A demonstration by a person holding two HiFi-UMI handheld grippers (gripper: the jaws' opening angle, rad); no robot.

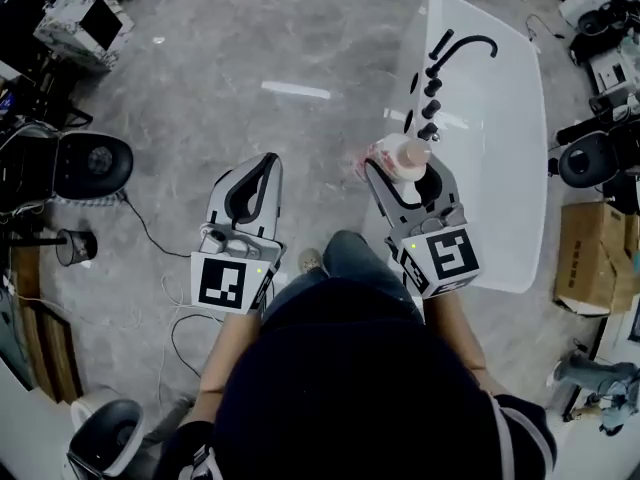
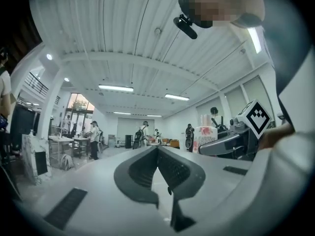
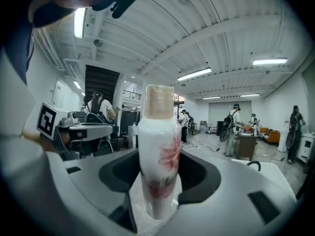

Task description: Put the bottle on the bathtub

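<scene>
The bottle (image 3: 158, 151) is clamped upright in the right claw (image 1: 404, 168), its white body gripped by both jaws and the tan cap poking up above them. It's held right at the left edge of the bathtub (image 1: 500, 188), near the black taps (image 1: 430, 93). It's probably not touching the tub, but that's hard to say from above. The left claw (image 1: 268, 163) is closed up, with nothing in it.

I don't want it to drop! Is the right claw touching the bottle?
Touching. In the right gripper view, the right claw grips the bottle on both sides.
</scene>
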